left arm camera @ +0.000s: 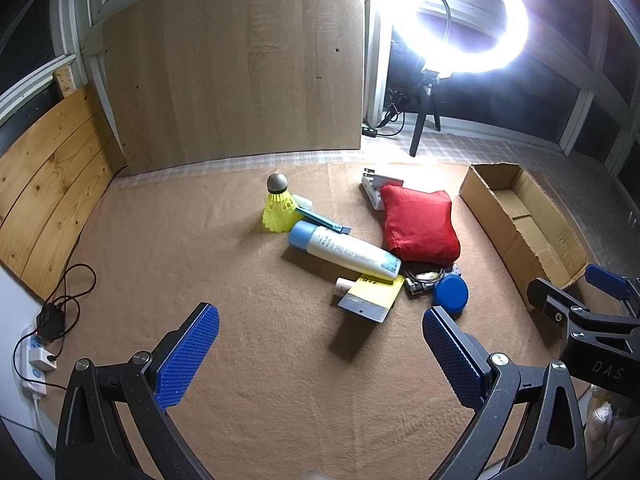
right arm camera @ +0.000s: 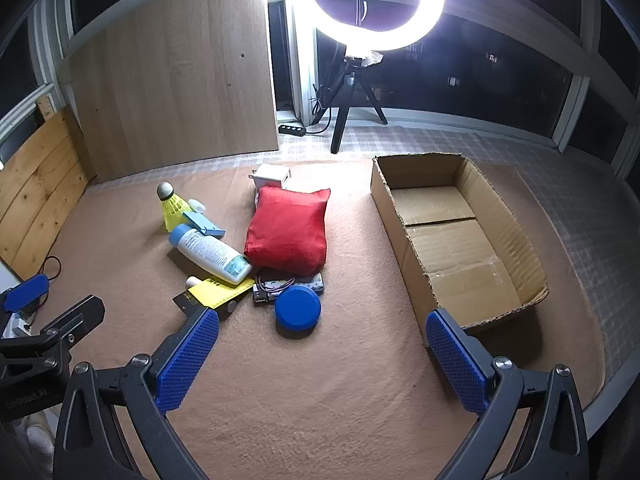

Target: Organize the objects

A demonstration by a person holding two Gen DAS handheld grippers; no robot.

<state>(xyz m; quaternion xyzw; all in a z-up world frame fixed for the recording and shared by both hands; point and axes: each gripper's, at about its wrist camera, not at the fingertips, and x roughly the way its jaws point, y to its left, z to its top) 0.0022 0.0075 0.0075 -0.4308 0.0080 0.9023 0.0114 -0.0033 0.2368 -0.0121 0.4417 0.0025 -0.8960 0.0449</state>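
The left gripper (left arm camera: 320, 344) hangs over bare brown carpet (left arm camera: 248, 380) with its blue-padded jaws spread wide and nothing between them. The right gripper (right arm camera: 322, 346) is spread just as wide and equally empty, its right fingertip (right arm camera: 448, 344) showing in front of the near corner of the cardboard box (right arm camera: 532, 248).

Bare carpet stretches in front of both grippers up to the pile. To the left of the pile the carpet runs bare to a leaning wooden panel (left arm camera: 44, 184); cables and a power strip (left arm camera: 36, 356) lie at its near-left edge. Between the pile and the box runs a bare strip of carpet. Behind, a large board (right arm camera: 176, 76) stands upright, and a ring light (right arm camera: 376, 4) on a tripod stands behind the box.

The box lies open at the right, well apart from the pile, with nothing in it.

The pile holds a yellow shuttlecock (right arm camera: 171, 210), a white bottle (right arm camera: 210, 252) lying on its side, a red cushion (right arm camera: 290, 232), a white charger (right arm camera: 272, 176) behind the cushion, a blue round lid (right arm camera: 298, 308), a yellow card (right arm camera: 220, 294) and a coiled cable (right arm camera: 276, 282), mostly touching or overlapping.
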